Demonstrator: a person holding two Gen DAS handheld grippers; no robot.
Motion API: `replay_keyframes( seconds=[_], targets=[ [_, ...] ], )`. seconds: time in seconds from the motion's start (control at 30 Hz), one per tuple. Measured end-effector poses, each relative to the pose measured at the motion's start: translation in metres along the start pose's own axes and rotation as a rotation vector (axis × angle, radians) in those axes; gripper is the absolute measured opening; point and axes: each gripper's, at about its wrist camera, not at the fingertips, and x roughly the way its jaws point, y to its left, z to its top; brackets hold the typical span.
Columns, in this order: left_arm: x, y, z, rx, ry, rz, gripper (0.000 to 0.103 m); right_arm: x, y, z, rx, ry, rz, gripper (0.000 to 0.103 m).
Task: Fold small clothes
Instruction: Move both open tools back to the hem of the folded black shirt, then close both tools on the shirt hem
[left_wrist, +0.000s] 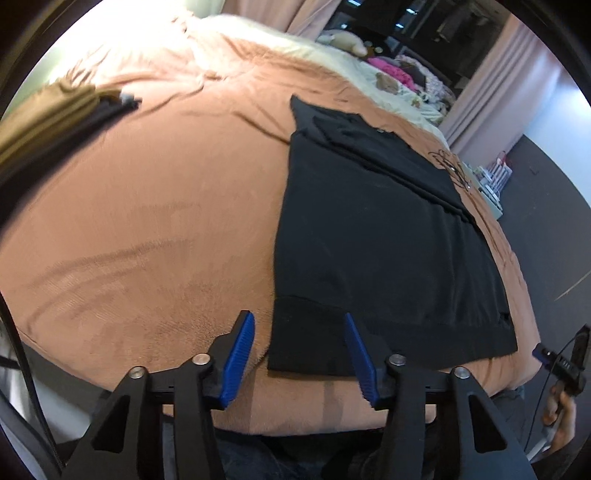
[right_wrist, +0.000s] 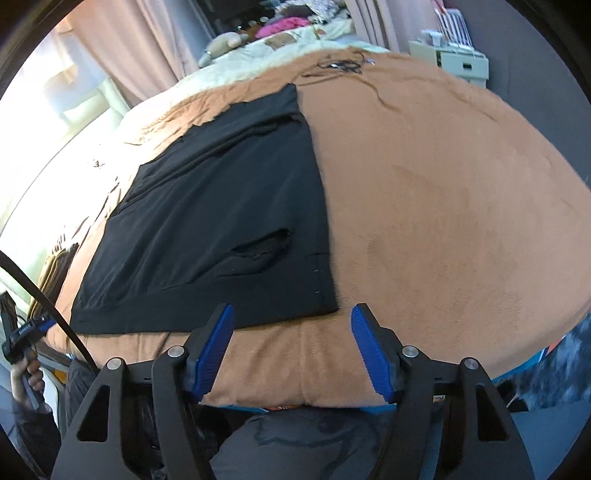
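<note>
A black garment (left_wrist: 369, 240) lies flat on a brown blanket (left_wrist: 147, 221), folded into a long strip with its hem toward me. My left gripper (left_wrist: 298, 317) hovers at the hem's near left corner with its blue pads (left_wrist: 242, 354) apart; the corner shows between them and neither pad presses on it. In the right wrist view the garment (right_wrist: 221, 221) has a torn-looking opening near the hem. My right gripper (right_wrist: 291, 308) stands open at the near right corner, which sits just past its fingertips. Each view catches the other gripper in a hand at the edge.
A stack of folded olive and black clothes (left_wrist: 48, 110) sits at the blanket's far left. A thin black cable (right_wrist: 340, 64) lies on the far end. Beyond are a cream cover with a stuffed toy (right_wrist: 221, 44), pink curtains and a white cabinet (right_wrist: 461, 62). The person's legs are below the bed edge.
</note>
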Motion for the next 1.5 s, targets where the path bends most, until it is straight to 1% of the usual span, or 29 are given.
replay_keyframes(
  seconds=[0.07, 0.13, 0.27, 0.4, 0.5, 0.6, 0.67, 0.83, 0.87, 1.0, 1.07, 1.1, 1.13, 1.17, 1.27, 1.33, 1.4, 1.5],
  targets=[
    [0.008, 0.005, 0.001, -0.020, 0.019, -0.003, 0.049, 0.007, -0.006, 0.006, 0.026, 0.012, 0.032, 0.064],
    [0.014, 0.009, 0.002, -0.032, 0.034, -0.010, 0.045, 0.016, -0.014, 0.012, 0.049, 0.024, 0.046, 0.064],
    [0.025, 0.010, 0.006, -0.046, 0.058, -0.017, 0.045, 0.036, -0.033, 0.024, 0.095, 0.055, 0.086, 0.059],
    [0.034, 0.012, 0.011, -0.060, 0.072, -0.022, 0.042, 0.052, -0.044, 0.032, 0.108, 0.073, 0.119, 0.059],
    [0.038, 0.013, 0.016, -0.071, 0.076, -0.025, 0.042, 0.063, -0.049, 0.038, 0.100, 0.088, 0.156, 0.058],
    [0.044, 0.017, 0.019, -0.089, 0.083, -0.028, 0.042, 0.073, -0.052, 0.041, 0.100, 0.094, 0.192, 0.052],
    [0.047, 0.019, 0.021, -0.102, 0.087, -0.033, 0.042, 0.079, -0.058, 0.044, 0.112, 0.103, 0.230, 0.044],
    [0.053, 0.025, 0.025, -0.150, 0.086, -0.062, 0.041, 0.090, -0.071, 0.045, 0.148, 0.108, 0.345, 0.043],
    [0.054, 0.026, 0.025, -0.159, 0.086, -0.071, 0.041, 0.091, -0.075, 0.045, 0.156, 0.108, 0.361, 0.042],
    [0.058, 0.027, 0.027, -0.186, 0.093, -0.112, 0.040, 0.098, -0.076, 0.043, 0.152, 0.114, 0.393, 0.035],
    [0.057, 0.027, 0.025, -0.196, 0.090, -0.101, 0.032, 0.099, -0.076, 0.042, 0.137, 0.127, 0.412, 0.020],
    [0.056, 0.026, 0.023, -0.195, 0.089, -0.097, 0.027, 0.099, -0.076, 0.042, 0.128, 0.124, 0.402, 0.018],
    [0.055, 0.025, 0.021, -0.193, 0.091, -0.094, 0.023, 0.099, -0.075, 0.041, 0.120, 0.117, 0.383, 0.014],
    [0.054, 0.024, 0.019, -0.191, 0.092, -0.090, 0.021, 0.097, -0.077, 0.041, 0.123, 0.110, 0.381, 0.008],
    [0.050, 0.021, 0.016, -0.178, 0.090, -0.085, 0.014, 0.088, -0.089, 0.038, 0.166, 0.079, 0.372, 0.008],
    [0.048, 0.020, 0.016, -0.172, 0.082, -0.076, 0.009, 0.082, -0.086, 0.036, 0.184, 0.064, 0.363, 0.007],
    [0.043, 0.019, 0.015, -0.171, 0.055, -0.068, 0.008, 0.072, -0.086, 0.033, 0.201, 0.046, 0.374, 0.007],
    [0.028, 0.014, 0.018, -0.152, 0.001, -0.064, 0.008, 0.052, -0.079, 0.030, 0.201, -0.005, 0.404, 0.007]
  ],
)
